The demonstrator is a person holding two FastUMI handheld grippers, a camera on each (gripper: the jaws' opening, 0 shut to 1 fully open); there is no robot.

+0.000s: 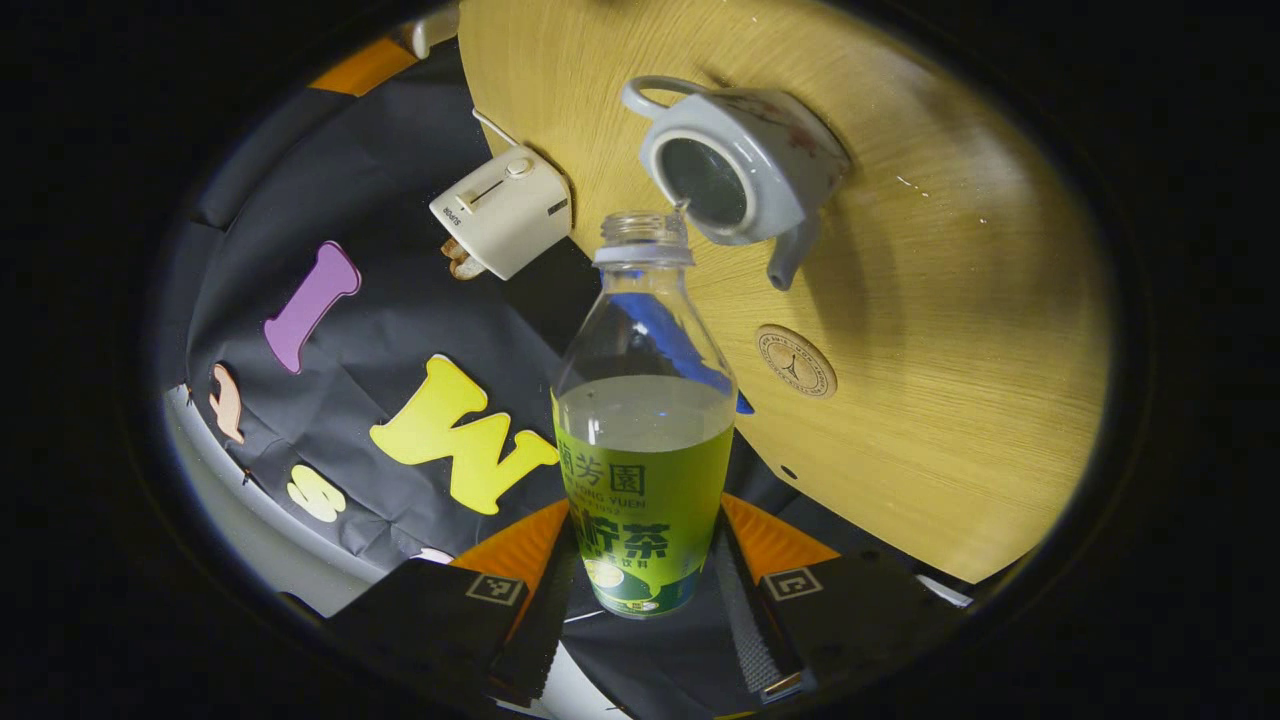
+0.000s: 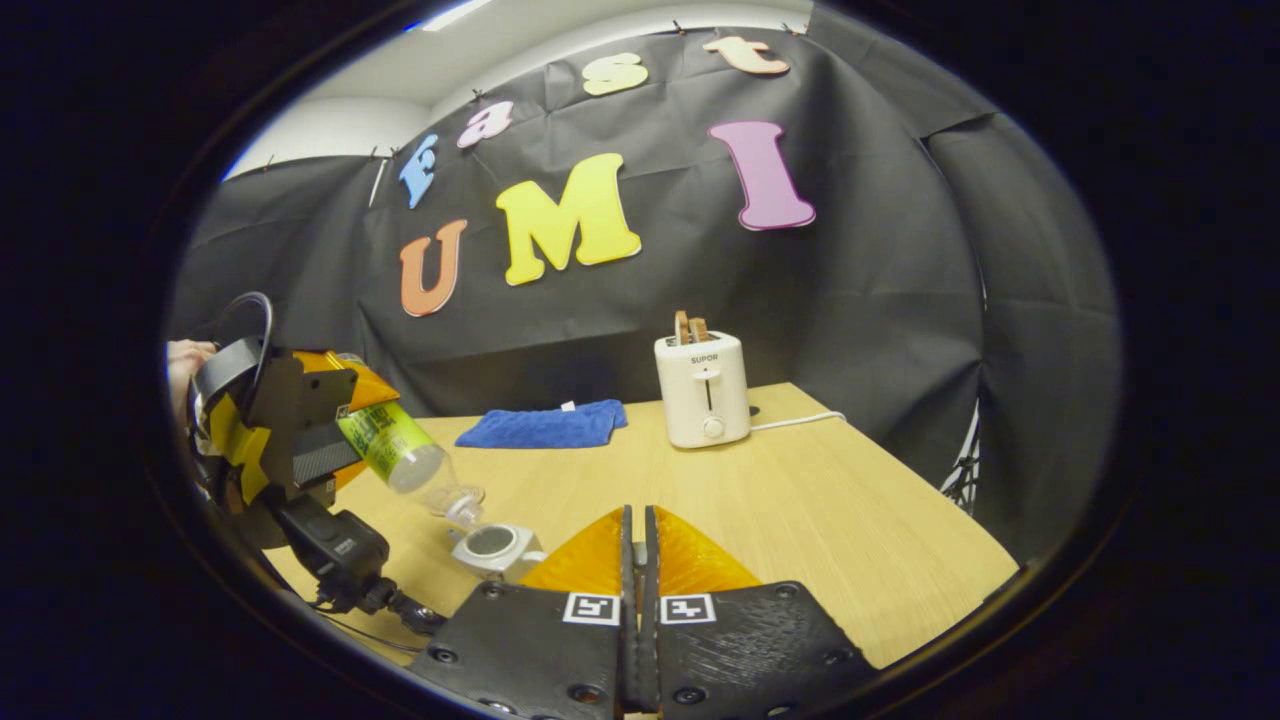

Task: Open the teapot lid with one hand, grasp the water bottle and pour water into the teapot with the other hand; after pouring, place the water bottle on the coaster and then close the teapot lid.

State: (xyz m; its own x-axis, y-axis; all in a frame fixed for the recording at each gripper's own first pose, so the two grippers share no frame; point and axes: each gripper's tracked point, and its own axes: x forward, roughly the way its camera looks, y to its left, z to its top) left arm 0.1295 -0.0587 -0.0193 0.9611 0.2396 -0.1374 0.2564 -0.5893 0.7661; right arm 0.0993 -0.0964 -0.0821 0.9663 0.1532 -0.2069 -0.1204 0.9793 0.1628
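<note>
While tipped mouth-down over open teapot (image 1: pixel 738 165) to aim water inside, water bottle (image 1: pixel 645 430) clamped in left gripper (image 1: pixel 642 590). Coaster (image 1: pixel 795 361) left bare beside teapot for set-down. Right gripper (image 2: pixel 637 560) pinched closed; lid between fingers unclear.

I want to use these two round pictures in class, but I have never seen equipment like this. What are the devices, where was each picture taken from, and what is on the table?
A person holds a two-finger tool in each hand, with a camera on each. In the left gripper view, the left tool grips a water bottle, tipped toward the open teapot on the wooden table, near a round coaster. In the right gripper view, the right tool is closed, and the toaster and blue cloth stand farther back.
</note>
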